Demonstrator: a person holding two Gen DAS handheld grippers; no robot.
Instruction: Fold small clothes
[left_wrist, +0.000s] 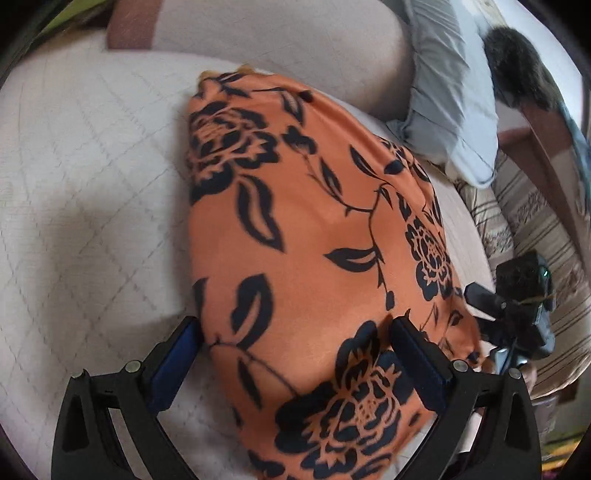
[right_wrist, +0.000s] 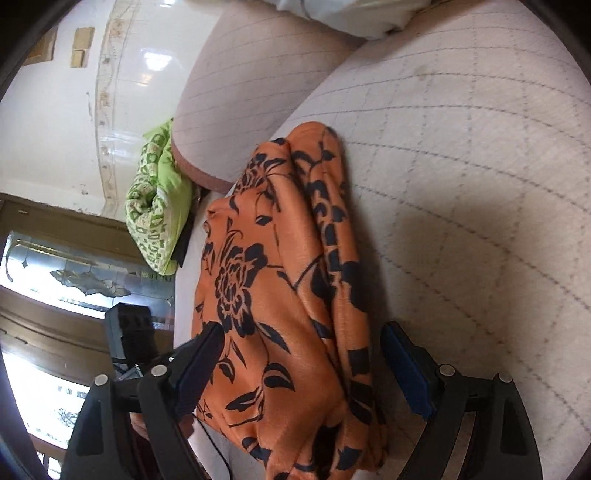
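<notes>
An orange garment with a black flower print (left_wrist: 314, 236) lies folded on the quilted beige cushion (left_wrist: 81, 192). My left gripper (left_wrist: 295, 328) is open, its blue-padded fingers (left_wrist: 417, 354) straddling the garment's near end. In the right wrist view the same garment (right_wrist: 280, 295) lies bunched in long folds, and my right gripper (right_wrist: 303, 350) is open with its fingers (right_wrist: 406, 365) on either side of the cloth. The right gripper also shows at the right edge of the left wrist view (left_wrist: 517, 302).
A beige backrest cushion (left_wrist: 295, 40) rises behind the garment. A pale blue pillow (left_wrist: 447, 103) lies at the far right. A green patterned cloth (right_wrist: 155, 206) is tucked beside the cushion's end. A striped cover (left_wrist: 546, 236) hangs at the right.
</notes>
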